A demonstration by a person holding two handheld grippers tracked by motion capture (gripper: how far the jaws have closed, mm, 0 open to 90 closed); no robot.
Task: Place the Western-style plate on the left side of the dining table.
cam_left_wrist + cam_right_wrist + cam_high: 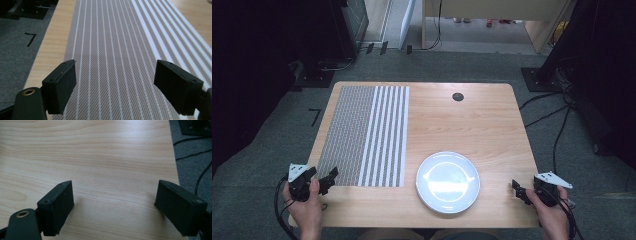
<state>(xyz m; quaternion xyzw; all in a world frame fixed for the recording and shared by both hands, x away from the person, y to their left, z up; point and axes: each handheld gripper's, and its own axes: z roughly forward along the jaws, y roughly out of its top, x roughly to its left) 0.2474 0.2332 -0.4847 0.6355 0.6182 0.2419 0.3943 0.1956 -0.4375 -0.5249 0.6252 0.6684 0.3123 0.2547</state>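
- Pale wood table [492,125], high view: the striped placemat [364,135] covers its left part, reaching toward the near edge; a white plate [447,181] sits near the front edge, right of the mat. The left gripper [326,180] hovers at the mat's near-left corner, the right gripper [518,190] by the table's near-right corner.
- Left gripper view: jaws spread wide, nothing between them, over the placemat [117,50]. Lower squarely so one pad slips under the hem.
- Right gripper view: jaws apart over bare table [105,157]; bring it leftward before gripping.
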